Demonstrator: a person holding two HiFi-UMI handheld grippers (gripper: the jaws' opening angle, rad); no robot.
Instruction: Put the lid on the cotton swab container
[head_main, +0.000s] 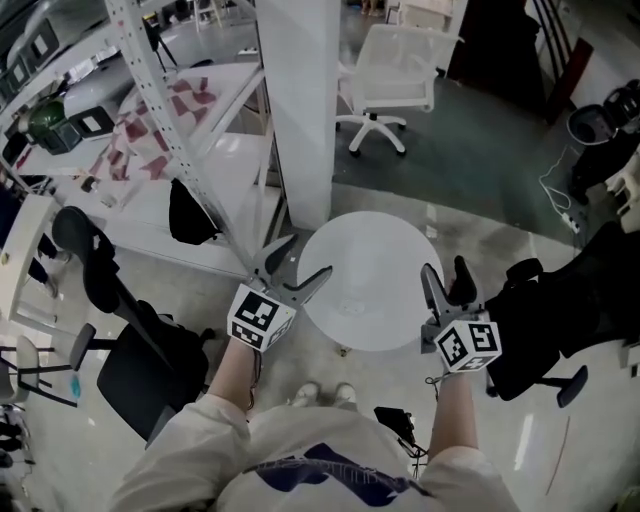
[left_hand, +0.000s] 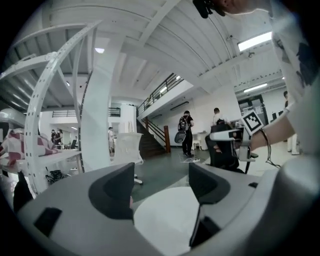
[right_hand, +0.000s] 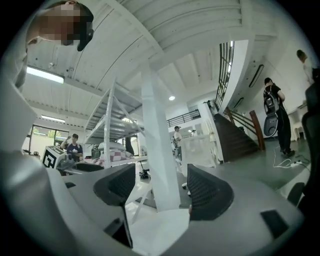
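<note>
Bright, even ceiling-strip lighting, soft shadows; gripper views fisheye-warped with dark corners

The right gripper (right_hand: 157, 189) holds its jaws wide apart, nothing between them, over a white table (right_hand: 155, 235). A white pillar (right_hand: 159, 145) rises straight ahead, with a metal rack (right_hand: 109, 135) to its left and a staircase (right_hand: 235, 140) to its right

The head view looked steeply down on the round table (head_main: 372, 292). Both gripper views faced across it from close above.
</note>
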